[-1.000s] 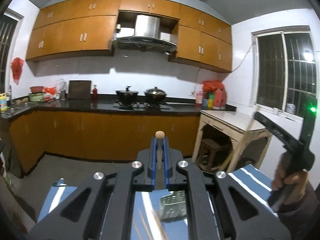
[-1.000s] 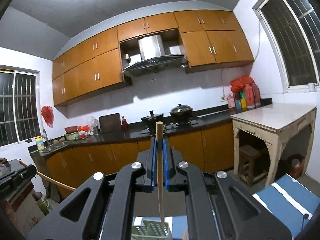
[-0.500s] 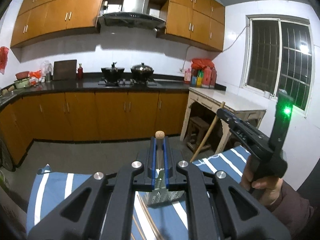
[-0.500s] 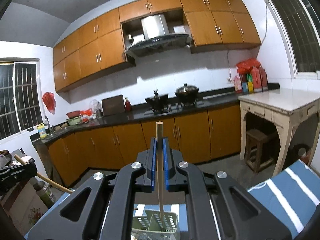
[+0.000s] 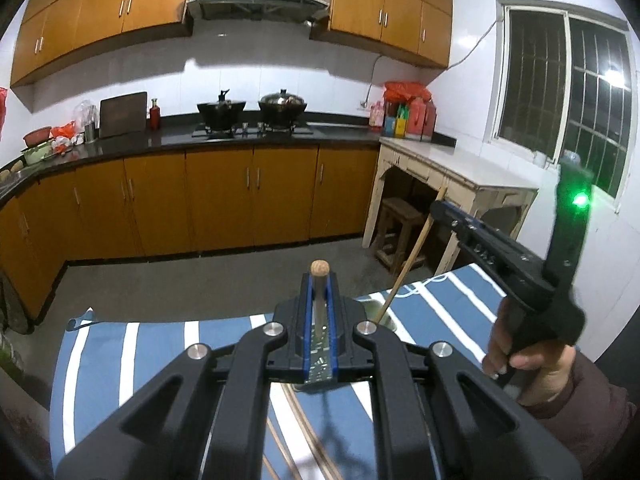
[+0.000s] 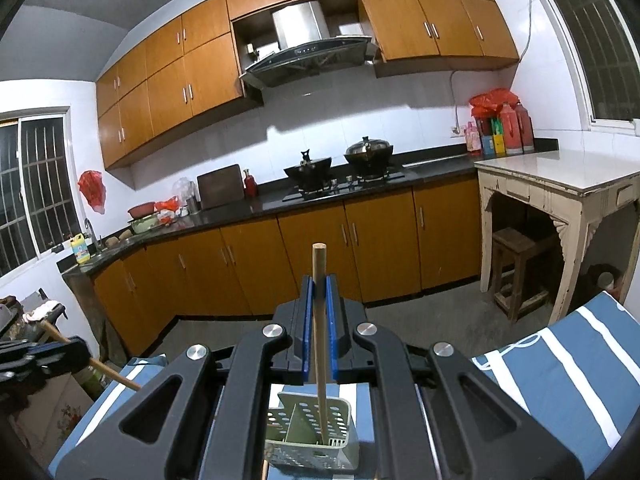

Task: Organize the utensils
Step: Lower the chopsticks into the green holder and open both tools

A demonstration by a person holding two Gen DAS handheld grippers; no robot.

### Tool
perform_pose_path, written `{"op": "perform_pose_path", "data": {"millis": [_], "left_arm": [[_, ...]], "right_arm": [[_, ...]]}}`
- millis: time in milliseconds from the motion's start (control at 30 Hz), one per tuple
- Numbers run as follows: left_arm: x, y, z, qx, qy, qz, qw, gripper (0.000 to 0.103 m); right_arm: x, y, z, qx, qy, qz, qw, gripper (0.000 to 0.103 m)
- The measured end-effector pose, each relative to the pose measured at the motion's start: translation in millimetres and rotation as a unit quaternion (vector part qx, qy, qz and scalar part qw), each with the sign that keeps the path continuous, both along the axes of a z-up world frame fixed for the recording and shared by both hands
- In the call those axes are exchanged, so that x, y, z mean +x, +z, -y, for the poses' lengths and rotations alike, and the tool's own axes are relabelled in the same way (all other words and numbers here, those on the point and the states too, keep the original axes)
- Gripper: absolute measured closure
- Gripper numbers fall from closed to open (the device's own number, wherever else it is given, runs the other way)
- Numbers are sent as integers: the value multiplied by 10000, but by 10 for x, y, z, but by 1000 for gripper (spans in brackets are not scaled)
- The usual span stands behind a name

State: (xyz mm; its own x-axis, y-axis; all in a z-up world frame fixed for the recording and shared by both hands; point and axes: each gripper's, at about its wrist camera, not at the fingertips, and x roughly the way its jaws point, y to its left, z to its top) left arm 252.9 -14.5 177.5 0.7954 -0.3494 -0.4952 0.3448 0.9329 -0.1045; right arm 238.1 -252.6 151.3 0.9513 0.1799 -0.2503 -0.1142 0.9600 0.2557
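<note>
My left gripper [image 5: 319,296] is shut on a utensil with a metal shaft and a round wooden end [image 5: 319,269], held over the blue striped cloth [image 5: 160,344]. My right gripper [image 6: 319,304] is shut on a wooden chopstick [image 6: 319,320]; its lower end dips into the green perforated utensil basket [image 6: 312,436] on the cloth. In the left wrist view the right gripper [image 5: 440,206] holds the chopstick [image 5: 408,268] slanting down into the basket, whose rim [image 5: 384,312] shows behind my left fingers. More chopsticks [image 5: 304,436] lie on the cloth.
Orange kitchen cabinets and a black counter [image 5: 240,140] with two pots stand across the floor. A cream side table [image 5: 460,168] with a wooden stool [image 5: 400,220] under it stands to the right. The left gripper shows at the left edge of the right wrist view [image 6: 40,356].
Both grippers have tilted downward, so more of the cloth and basket shows. The right gripper has lowered its chopstick into the basket.
</note>
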Motion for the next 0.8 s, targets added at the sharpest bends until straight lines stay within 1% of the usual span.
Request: {"op": "perform_pose_path", "data": {"millis": [300,367,400,433,467,500,600,800], "left_arm": [[257,-241,84,-103,25,-285,9995,95],[274,-263,59,-154,55,-287,9995,92],[270,-268,44,-173,79,-273,9994,87],[264,-268,31,-187,95,-263,9994,83],[257,-259,9,-215,132,-235,9994,78],[247,-251,-9,-232,159,-207,9994,76],[204,-222,-51,-253,257,-141,9993,71],[84,-160,-146,-378,429,-34,9984,68]], "right_arm": [[68,-124,55,153,115,-241,9995,95],[58,-139,64,142,109,-270,9995,90],[42,-135,69,134,97,-265,9995,80],[29,-140,72,142,88,-253,9995,65],[2,-134,81,159,60,-216,9996,60],[-13,-134,87,164,48,-187,9997,57],[-60,-109,102,163,42,-156,9997,57],[-246,-35,187,135,-21,-52,9999,53]]}}
